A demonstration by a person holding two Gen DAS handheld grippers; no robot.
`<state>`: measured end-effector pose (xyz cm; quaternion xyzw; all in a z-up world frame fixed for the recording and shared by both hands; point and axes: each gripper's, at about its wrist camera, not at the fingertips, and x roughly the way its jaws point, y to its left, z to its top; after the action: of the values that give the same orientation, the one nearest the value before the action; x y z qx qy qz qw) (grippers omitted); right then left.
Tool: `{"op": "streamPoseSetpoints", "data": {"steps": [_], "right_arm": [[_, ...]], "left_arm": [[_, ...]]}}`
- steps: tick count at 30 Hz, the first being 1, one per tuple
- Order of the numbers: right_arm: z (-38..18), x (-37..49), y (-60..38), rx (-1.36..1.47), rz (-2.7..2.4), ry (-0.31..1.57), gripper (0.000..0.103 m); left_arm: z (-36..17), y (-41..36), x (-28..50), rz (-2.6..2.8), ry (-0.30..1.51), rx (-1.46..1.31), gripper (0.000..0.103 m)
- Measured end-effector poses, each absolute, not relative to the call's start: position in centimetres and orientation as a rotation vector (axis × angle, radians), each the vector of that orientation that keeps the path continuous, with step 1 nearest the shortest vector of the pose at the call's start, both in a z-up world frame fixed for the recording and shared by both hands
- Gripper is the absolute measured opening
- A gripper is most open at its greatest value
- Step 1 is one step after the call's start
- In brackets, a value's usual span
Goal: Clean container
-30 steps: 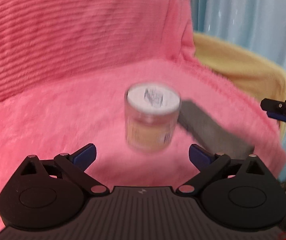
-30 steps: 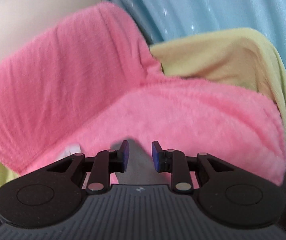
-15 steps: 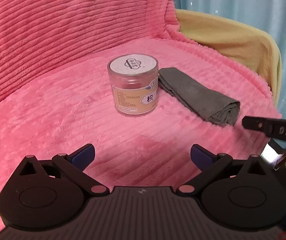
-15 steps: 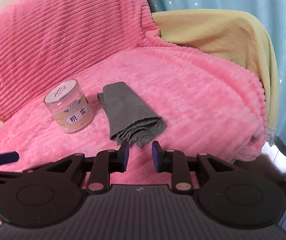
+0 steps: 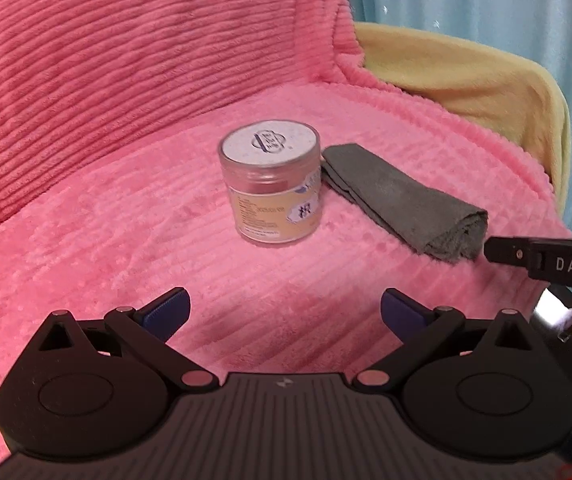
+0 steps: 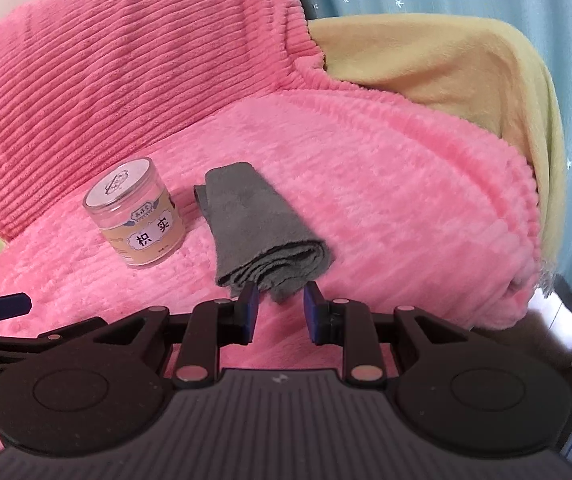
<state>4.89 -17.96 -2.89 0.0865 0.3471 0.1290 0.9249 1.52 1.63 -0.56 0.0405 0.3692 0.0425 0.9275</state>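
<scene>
Left wrist view: the round clear container (image 5: 273,186) stands upright on ribbed pink plush (image 5: 125,216), folded grey cloth (image 5: 402,200) just right. Left gripper (image 5: 283,314) spread wide, empty; right gripper (image 6: 279,309) narrowly parted, empty, near the cloth's rolled end.

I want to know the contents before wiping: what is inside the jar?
Through the clear wall of the jar, only pink and dark red show below the white lid. The label covers the lower part, so the contents cannot be told.

- Soft, even daylight fills both views; shadows are faint.
- Both frames are sharp in the centre, with slight blur on the ribbed pink plush blanket (image 5: 133,80) near the edges.
- Fisheye curvature bends the borders; corners are dark.
</scene>
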Motion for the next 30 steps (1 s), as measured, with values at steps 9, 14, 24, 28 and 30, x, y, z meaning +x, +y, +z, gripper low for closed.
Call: {"op": "streamPoseSetpoints", "data": {"steps": [9,14,24,28,30], "right_arm": [[-3.1,4.8,-17.2,0.098,0.259,0.759,0.022],[-3.6,4.8,-16.3,0.042,0.266,0.787,0.022],[-4.0,4.8,-15.4,-0.004,0.267,0.807,0.022],[-3.9,4.7,-15.3,-0.003,0.267,0.808,0.022],[-3.9,4.6,-15.3,0.000,0.270,0.808,0.022]], "left_arm": [[-1.0,1.7,1.5,0.092,0.773,0.081,0.102],[-1.5,2.7,1.9,0.140,0.809,0.058,0.102],[-2.2,3.0,2.3,0.169,0.842,0.063,0.102],[-2.3,2.7,2.3,0.172,0.841,0.065,0.102],[-2.3,2.8,2.3,0.172,0.835,0.053,0.102]]}}
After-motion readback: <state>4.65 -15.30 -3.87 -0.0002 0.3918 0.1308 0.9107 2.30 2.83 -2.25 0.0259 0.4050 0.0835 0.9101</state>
